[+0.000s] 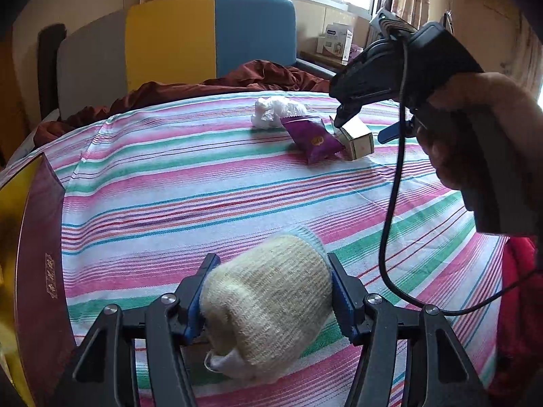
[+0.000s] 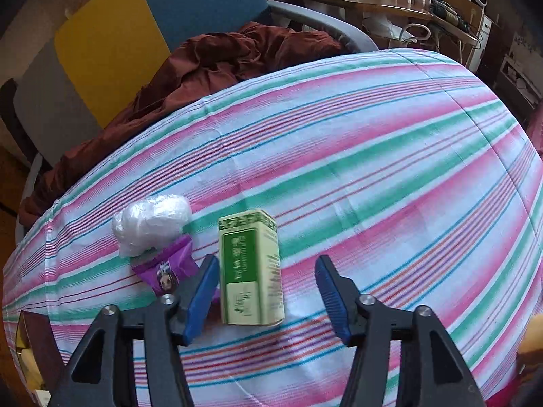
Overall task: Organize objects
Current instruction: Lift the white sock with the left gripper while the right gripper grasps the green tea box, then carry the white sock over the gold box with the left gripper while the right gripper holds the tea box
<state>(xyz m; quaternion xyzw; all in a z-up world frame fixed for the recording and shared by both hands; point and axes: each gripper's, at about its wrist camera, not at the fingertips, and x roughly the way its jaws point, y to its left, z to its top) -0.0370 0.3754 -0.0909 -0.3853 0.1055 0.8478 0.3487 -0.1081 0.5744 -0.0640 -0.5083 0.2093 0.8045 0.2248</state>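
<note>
My left gripper (image 1: 271, 261) is shut on a cream knitted bundle (image 1: 268, 308) just above the striped bedsheet (image 1: 203, 196). Farther back lie a crumpled white plastic bag (image 1: 276, 112), a purple snack packet (image 1: 314, 137) and a green-and-white carton (image 1: 359, 139). A hand holds my right gripper (image 1: 342, 118) pointing down over that carton. In the right wrist view the right gripper (image 2: 268, 266) stands open with the carton (image 2: 251, 268) lying flat between its jaws, near the left pad and apart from the right one. The purple packet (image 2: 166, 271) and the plastic bag (image 2: 151, 225) lie just left.
An open maroon-and-gold box (image 1: 37, 254) stands at the sheet's left edge. A rust-brown quilt (image 2: 217, 64) is heaped at the head of the bed below a yellow-and-blue headboard (image 1: 210, 37). A desk (image 2: 373, 3) with clutter stands beyond. Red cloth (image 1: 519, 298) lies at the right.
</note>
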